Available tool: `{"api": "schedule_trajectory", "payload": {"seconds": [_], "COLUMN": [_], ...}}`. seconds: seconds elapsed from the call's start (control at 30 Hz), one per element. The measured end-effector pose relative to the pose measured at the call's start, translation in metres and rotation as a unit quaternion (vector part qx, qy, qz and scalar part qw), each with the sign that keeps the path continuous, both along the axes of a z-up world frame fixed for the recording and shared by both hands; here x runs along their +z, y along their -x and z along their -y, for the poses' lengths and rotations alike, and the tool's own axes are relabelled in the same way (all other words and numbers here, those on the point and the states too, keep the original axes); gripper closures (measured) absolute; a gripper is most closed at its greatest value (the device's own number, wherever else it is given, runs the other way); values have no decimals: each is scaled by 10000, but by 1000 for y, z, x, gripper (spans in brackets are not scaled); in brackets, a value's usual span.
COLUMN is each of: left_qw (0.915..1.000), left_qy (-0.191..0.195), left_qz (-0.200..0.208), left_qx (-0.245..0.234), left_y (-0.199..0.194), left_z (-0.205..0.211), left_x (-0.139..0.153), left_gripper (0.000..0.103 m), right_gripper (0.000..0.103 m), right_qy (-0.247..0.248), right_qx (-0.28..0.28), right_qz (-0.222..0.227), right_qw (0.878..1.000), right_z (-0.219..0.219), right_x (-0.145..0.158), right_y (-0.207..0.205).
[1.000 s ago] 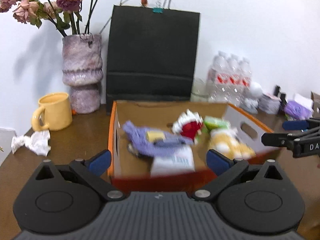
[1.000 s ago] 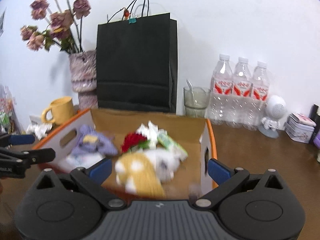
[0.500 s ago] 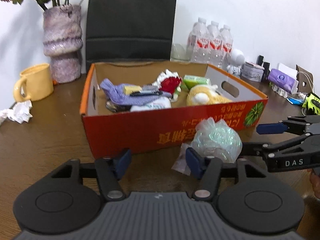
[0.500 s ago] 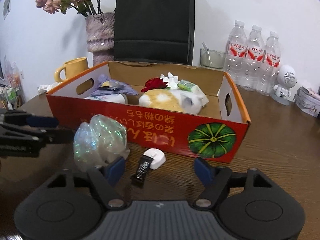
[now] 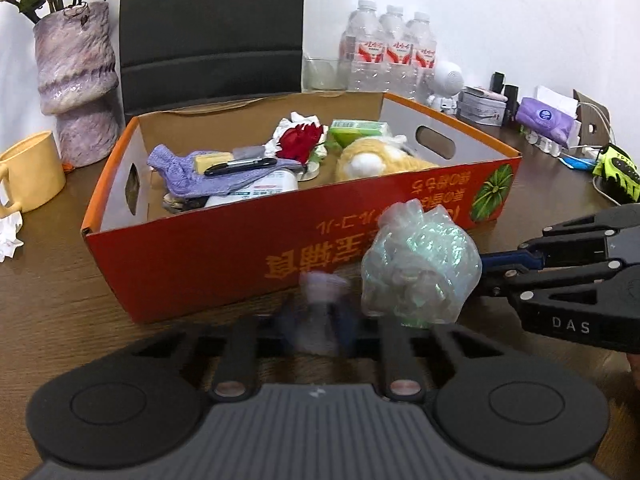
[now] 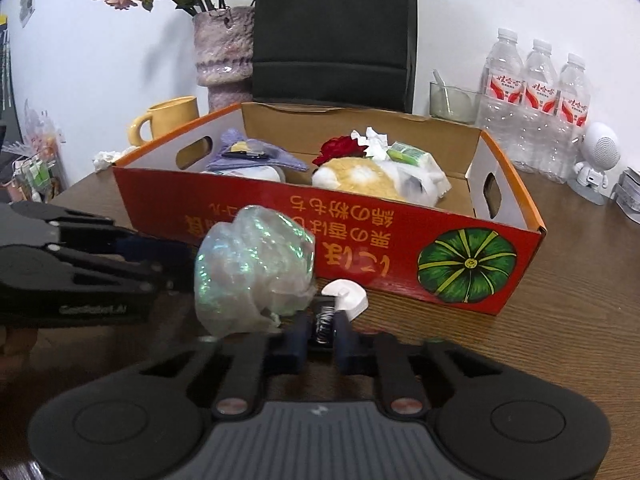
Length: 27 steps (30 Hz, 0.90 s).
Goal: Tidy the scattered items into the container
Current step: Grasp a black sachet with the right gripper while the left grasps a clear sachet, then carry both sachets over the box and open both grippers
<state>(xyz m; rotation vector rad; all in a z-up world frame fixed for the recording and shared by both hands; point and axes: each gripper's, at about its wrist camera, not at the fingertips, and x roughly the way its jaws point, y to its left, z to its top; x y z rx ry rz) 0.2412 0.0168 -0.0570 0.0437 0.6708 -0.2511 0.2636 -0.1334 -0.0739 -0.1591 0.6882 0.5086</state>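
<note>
An orange-red cardboard box holds several items: a purple sock, a red flower, a yellow plush, a green pack. In front of it lies a crumpled iridescent plastic bag. My left gripper is shut on a blurred pale corner of that bag. My right gripper is shut on a small dark snack bar, next to a white cap-like object. Each gripper shows in the other's view, the right one and the left one.
A yellow mug, a purple vase, a black paper bag and water bottles stand behind the box. Crumpled tissue lies at the left. Small items and cables crowd the right.
Both grippers dropped from above the box to the table in front of it. Both jaws closed, the left on the bag's corner, the right on the snack bar.
</note>
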Motion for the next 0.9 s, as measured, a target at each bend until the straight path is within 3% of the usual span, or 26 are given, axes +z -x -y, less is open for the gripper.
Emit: {"api": "schedule_trajectory", "payload": {"seconds": [0.7,0.9], "left_qw": [9995,9968], "left_qy": [206,518], "left_qz": [244,561], "left_qx": [71,250], "left_y": [30,44], "left_z": [-7,-24], "left_x": [14,39], "left_gripper": [88,88], "right_gripper": [93,93], "right_qy": [-299,-471], "right_qx": [-67,-142], "right_qz": [48,257], "right_qw": [9995,9985], "right_z": [14,24], "right_x": [7,25], "right_y": [14,20]}}
